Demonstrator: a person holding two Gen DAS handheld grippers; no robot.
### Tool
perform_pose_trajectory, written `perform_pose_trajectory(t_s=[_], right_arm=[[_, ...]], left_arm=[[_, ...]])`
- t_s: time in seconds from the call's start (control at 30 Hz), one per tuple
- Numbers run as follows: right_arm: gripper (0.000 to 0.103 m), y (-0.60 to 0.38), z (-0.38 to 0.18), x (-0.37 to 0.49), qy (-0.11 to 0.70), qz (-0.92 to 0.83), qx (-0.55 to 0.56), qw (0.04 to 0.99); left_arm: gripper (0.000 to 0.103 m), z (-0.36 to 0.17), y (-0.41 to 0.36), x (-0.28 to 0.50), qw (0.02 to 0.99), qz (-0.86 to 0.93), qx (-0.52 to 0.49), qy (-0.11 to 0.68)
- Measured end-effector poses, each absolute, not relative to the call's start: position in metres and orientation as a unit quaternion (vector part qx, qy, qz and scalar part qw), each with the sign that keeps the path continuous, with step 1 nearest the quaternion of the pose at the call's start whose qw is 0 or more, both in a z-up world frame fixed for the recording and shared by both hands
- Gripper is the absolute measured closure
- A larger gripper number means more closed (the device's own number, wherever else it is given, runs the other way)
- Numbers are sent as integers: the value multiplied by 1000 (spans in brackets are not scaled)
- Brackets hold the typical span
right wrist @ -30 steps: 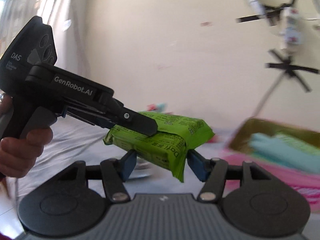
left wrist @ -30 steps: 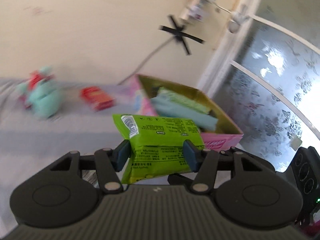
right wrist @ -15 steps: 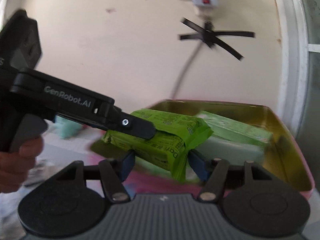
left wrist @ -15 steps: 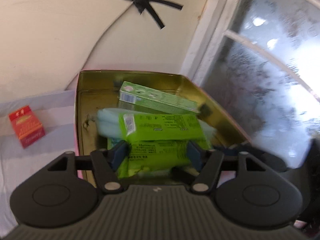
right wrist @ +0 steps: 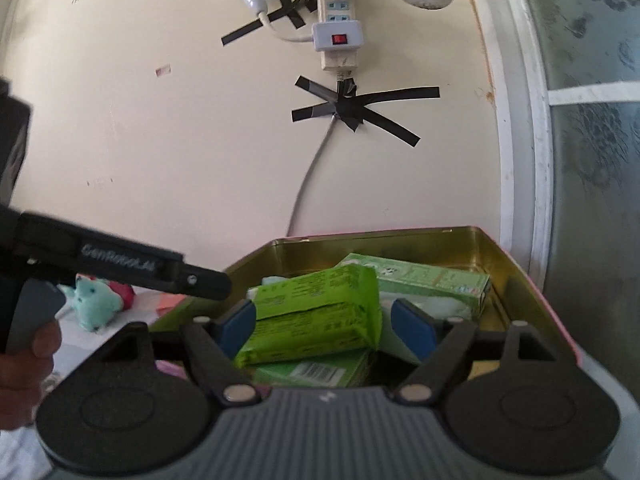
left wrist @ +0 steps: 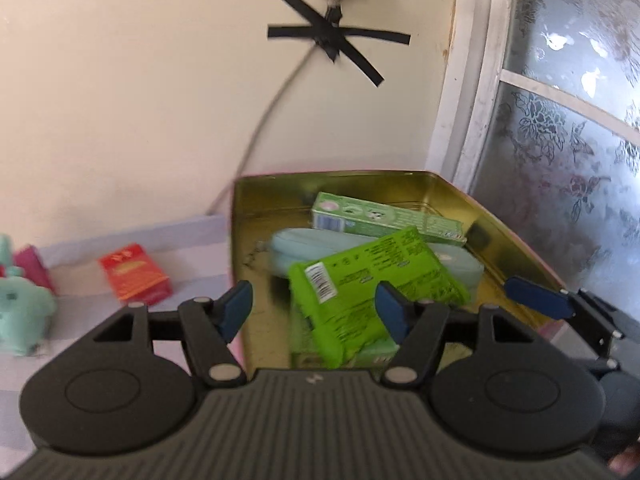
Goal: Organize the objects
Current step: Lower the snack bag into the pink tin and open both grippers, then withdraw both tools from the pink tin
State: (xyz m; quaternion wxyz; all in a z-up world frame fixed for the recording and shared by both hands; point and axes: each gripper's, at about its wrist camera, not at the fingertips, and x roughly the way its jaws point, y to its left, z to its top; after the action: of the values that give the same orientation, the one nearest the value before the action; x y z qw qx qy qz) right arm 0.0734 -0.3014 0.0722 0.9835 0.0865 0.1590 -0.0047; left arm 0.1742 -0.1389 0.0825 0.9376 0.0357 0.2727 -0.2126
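Two grippers are over the gold-lined tin box (left wrist: 516, 248), and both have just been opening. Your left gripper (left wrist: 316, 310) stands released: its blue pads are apart from the bright green packet (left wrist: 372, 280), which lies between them but touches neither one. Your right gripper (right wrist: 324, 326) is also released, with a gap on each side of the same green packet (right wrist: 316, 316). The packet now rests tilted inside the box, on top of a pale blue pouch (left wrist: 296, 250) and of another green pack (right wrist: 320, 372) below it. Behind it a light green carton (left wrist: 384, 220) lies across the back of the box. I think the packet leans on the pouch, but blur makes this unsure. Outside the box, on the pale cloth surface (left wrist: 80, 276), a red packet (left wrist: 134, 280) lies near the box wall, and a mint plush toy (left wrist: 20, 316) sits further left. Your hand (right wrist: 24, 380) on the left gripper's handle shows at the edge of the right wrist view.
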Motion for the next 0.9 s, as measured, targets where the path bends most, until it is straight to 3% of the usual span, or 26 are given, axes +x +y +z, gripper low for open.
perform_pose_trajectory(t_s=[0.9], right_arm=[[25, -229, 48, 5, 207, -14, 168, 964]], left_arm=[[29, 21, -43, 81, 946, -130, 65, 291]])
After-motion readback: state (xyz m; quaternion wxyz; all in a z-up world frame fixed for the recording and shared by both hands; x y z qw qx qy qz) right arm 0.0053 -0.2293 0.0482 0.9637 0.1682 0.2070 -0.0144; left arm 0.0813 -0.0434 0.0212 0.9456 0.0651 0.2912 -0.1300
